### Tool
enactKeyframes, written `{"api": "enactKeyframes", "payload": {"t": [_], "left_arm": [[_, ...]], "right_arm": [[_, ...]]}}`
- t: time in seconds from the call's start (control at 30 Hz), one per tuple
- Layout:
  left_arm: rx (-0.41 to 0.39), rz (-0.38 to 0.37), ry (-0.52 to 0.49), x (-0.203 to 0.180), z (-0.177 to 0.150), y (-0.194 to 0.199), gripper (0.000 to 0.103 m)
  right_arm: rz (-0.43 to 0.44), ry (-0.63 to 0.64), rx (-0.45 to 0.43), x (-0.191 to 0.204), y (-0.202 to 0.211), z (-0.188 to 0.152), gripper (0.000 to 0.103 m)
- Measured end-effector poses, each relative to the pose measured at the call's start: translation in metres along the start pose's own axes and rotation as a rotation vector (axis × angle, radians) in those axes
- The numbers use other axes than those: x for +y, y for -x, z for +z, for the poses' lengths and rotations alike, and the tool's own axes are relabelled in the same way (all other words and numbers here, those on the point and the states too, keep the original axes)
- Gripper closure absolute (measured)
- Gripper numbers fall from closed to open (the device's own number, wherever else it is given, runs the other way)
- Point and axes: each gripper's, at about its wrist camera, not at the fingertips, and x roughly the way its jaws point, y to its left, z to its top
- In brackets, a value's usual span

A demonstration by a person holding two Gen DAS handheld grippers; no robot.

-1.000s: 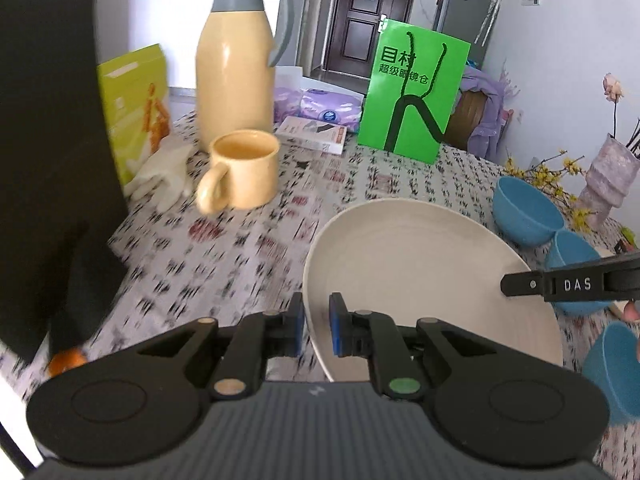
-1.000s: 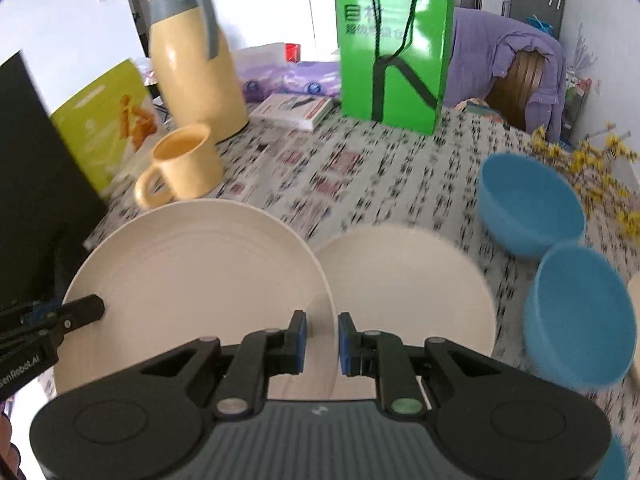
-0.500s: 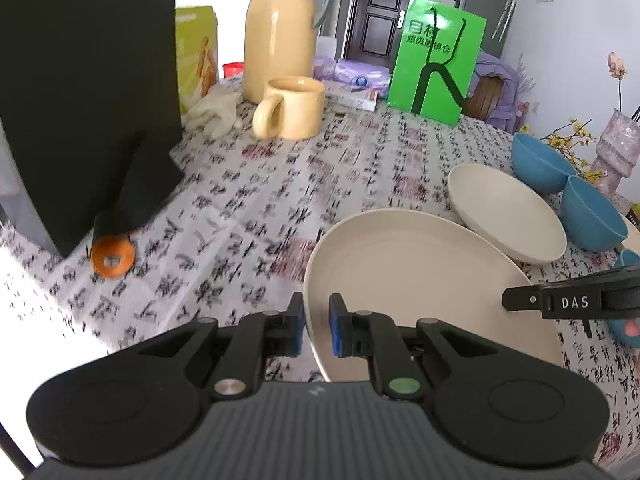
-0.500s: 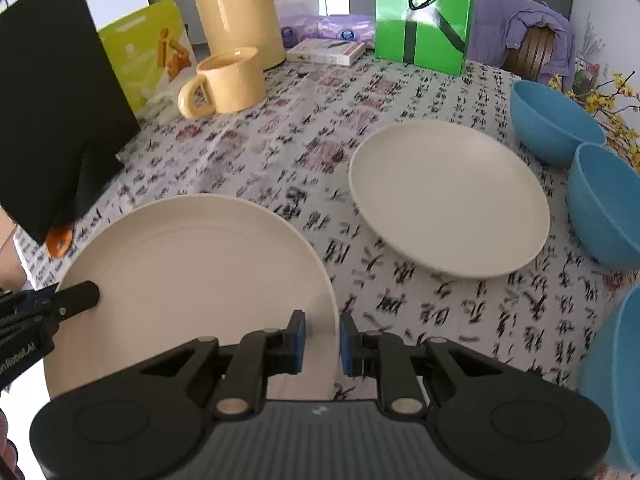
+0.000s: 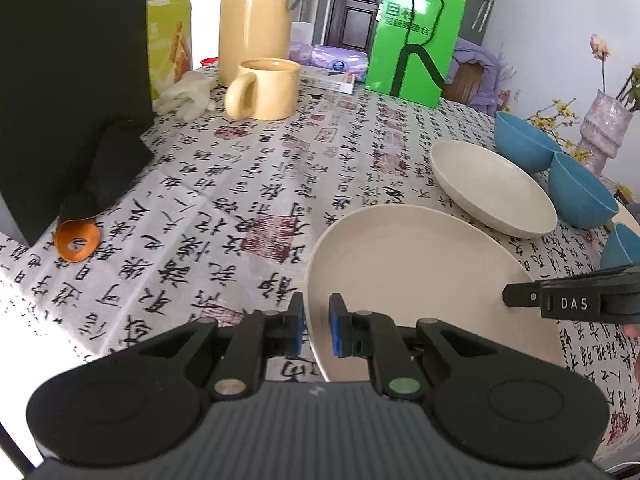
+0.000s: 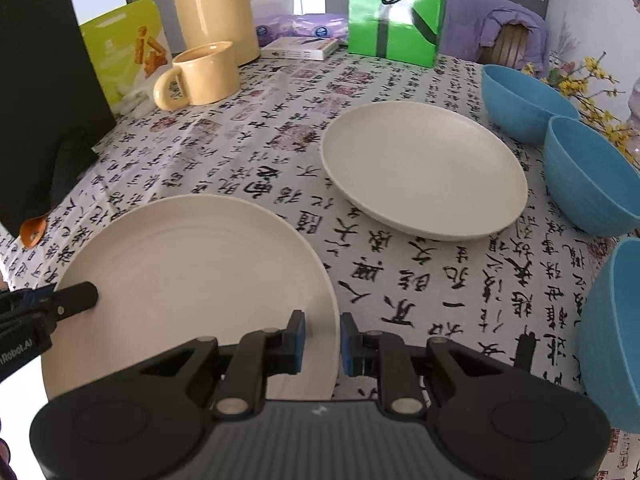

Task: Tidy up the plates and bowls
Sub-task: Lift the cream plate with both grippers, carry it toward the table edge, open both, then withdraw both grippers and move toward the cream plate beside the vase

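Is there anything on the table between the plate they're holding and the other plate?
Nothing visible: only bare tablecloth lies between the held plate and the other plate. The blue bowls sit beyond it.

Cream plates [image 6: 192, 264], blue bowls [image 6: 588, 176], calligraphy-print tablecloth [image 5: 224, 216]

The left hand-held gripper [image 5: 316, 330] has its blue-padded jaws closed down on the near-left rim of a cream plate [image 5: 420, 280]. The right hand-held gripper [image 6: 322, 338] pinches the opposite rim the same way, both reaching level and forward.
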Motion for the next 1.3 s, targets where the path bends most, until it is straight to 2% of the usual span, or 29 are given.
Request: {"api": "enactKeyframes", "payload": {"t": [0.3, 0.43, 0.5, 0.57, 0.67, 0.73, 0.8, 0.83, 0.9, 1.07, 1.2, 1.3], "left_arm": [[0.021, -0.028, -0.018, -0.015, -0.001, -0.013, 0.090], [0.039, -0.032, -0.023, -0.017, -0.003, -0.019, 0.088], [0.044, -0.033, -0.023, -0.016, -0.002, -0.019, 0.078], [0.020, -0.027, -0.035, -0.016, -0.001, -0.012, 0.049], [-0.019, 0.009, -0.059, -0.016, 0.001, 0.001, 0.022], [-0.041, 0.013, -0.068, -0.015, 0.004, 0.011, 0.017], [-0.053, 0.017, -0.078, -0.016, 0.006, 0.020, 0.005], [-0.067, 0.016, -0.086, -0.017, 0.007, 0.025, 0.000], [-0.103, 0.009, -0.115, -0.022, 0.006, 0.037, 0.000], [-0.181, -0.005, -0.169, -0.035, -0.004, 0.067, 0.000], [-0.289, 0.006, -0.182, -0.044, -0.020, 0.087, 0.000], [-0.373, 0.016, -0.216, -0.052, -0.038, 0.102, 0.000]], "right_arm": [[-0.009, -0.034, 0.013, -0.021, -0.002, -0.006, 0.085], [0.001, -0.033, 0.006, -0.021, -0.002, -0.005, 0.077], [0.011, -0.028, 0.001, -0.020, 0.000, -0.006, 0.064], [0.009, -0.025, -0.011, -0.020, 0.005, -0.006, 0.057], [-0.013, -0.016, -0.035, -0.023, 0.015, -0.006, 0.046], [-0.026, -0.018, -0.054, -0.027, 0.025, -0.008, 0.038], [-0.037, -0.022, -0.084, -0.032, 0.036, -0.011, 0.024], [-0.043, -0.023, -0.101, -0.035, 0.043, -0.014, 0.021], [-0.062, -0.019, -0.136, -0.039, 0.060, -0.020, 0.009], [-0.107, -0.024, -0.263, -0.054, 0.110, -0.049, 0.000], [-0.089, -0.049, -0.364, -0.069, 0.153, -0.084, 0.000], [-0.120, -0.074, -0.414, -0.081, 0.175, -0.114, 0.000]]}}
